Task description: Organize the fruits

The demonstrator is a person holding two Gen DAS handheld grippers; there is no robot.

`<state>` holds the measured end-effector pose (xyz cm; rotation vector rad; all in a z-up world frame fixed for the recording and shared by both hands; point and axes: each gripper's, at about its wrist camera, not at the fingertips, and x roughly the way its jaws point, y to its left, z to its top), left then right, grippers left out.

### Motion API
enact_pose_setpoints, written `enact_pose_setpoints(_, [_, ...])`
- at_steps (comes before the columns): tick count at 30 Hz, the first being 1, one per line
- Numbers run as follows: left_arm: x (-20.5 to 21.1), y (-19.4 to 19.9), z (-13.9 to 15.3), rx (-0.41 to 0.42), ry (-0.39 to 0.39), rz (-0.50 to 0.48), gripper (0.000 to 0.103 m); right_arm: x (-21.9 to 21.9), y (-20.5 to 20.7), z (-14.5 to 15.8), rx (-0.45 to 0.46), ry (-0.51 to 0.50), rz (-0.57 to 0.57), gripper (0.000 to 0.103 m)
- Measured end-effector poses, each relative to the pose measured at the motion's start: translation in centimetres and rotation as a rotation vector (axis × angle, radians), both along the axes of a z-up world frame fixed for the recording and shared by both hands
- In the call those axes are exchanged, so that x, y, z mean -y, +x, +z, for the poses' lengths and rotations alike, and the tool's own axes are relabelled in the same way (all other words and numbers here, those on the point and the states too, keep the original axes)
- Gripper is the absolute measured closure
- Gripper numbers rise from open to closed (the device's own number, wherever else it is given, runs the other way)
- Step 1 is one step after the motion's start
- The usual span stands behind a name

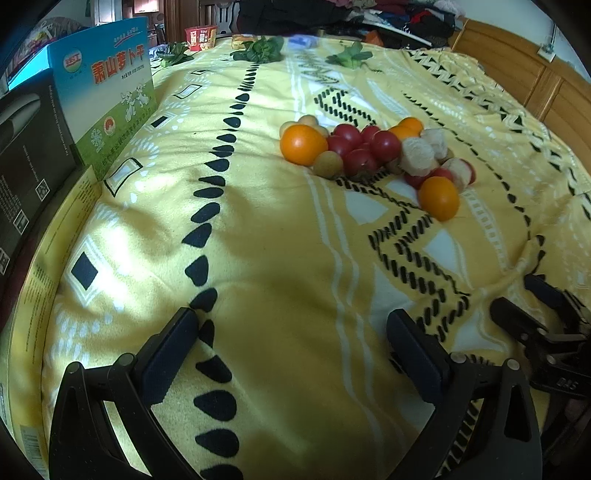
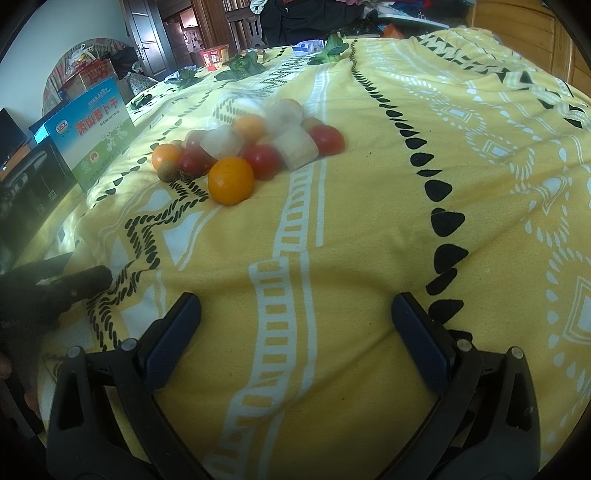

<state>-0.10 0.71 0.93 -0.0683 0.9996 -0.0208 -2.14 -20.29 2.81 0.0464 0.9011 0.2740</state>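
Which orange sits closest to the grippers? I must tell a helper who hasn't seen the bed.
On the yellow patterned blanket lies one heap of fruit. The nearest orange sits at the heap's near edge, on its right side in the left wrist view. Unlike the other oranges, nothing lies in front of it.

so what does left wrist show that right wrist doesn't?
Left wrist only: the right gripper from the side at the frame's right edge, plus the wooden headboard.

Right wrist only: the left gripper blurred at the frame's left edge, and a dark wooden door behind.

Both: the fruit pile on the yellow blanket, the blue-green box, leafy greens at the far end. Both grippers open and empty.
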Motion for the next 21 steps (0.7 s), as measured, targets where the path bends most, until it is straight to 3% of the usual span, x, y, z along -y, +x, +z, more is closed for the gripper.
enact_pose_setpoints(3, [0.55,-0.02,-0.57,0.022,0.045,-0.001,0.0,-0.05,0.04,-0.02,-0.001,-0.001,0.0,0.0])
enact_pose_setpoints(21, [0.3,-0.28,-0.52,0.038,0.038,0.003,0.0,-0.09,0.12,-0.04,-0.004,-0.014,0.0,0.0])
